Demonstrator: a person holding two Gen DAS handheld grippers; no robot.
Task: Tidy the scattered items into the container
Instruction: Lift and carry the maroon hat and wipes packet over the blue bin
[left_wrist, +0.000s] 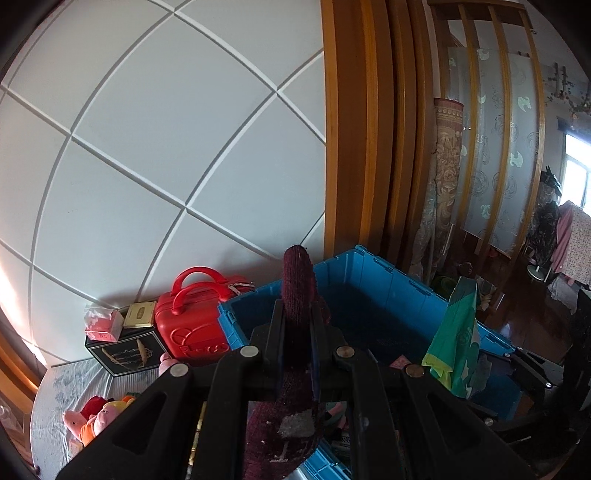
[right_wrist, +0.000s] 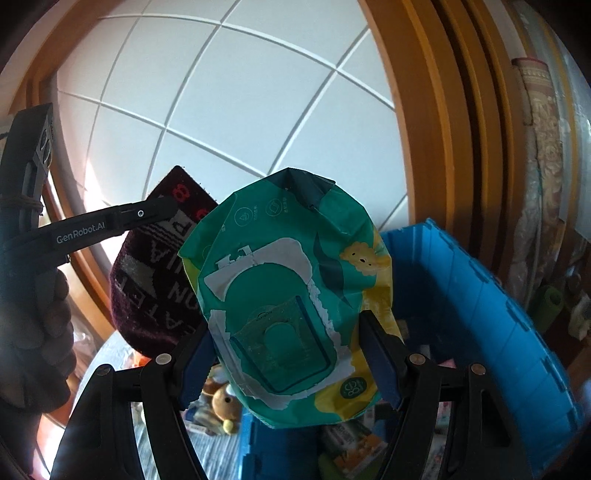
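my left tool (left_wrist: 297, 328) is clamped on a dark red knit hat (left_wrist: 298, 295), held up over the near rim of the blue crate (left_wrist: 388, 280). my right tool (right_wrist: 288, 354) is clamped on a green wipes pack (right_wrist: 288, 295), raised just left of the crate's wall, beside the hat.

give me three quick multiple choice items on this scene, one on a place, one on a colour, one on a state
1. Where is the red case?
A. inside the crate
B. left of the blue crate, by the wall
C. hanging from a tool

2. What colour is the knitted hat?
A. dark maroon
B. white
C. orange

3. How is the right tool?
A. wide open, nothing in it
B. out of view
C. shut on the green wipes pack

Key: B, the case stands outside the crate's left wall; A, the knit is dark maroon; C, both fingers press the pack's sides.
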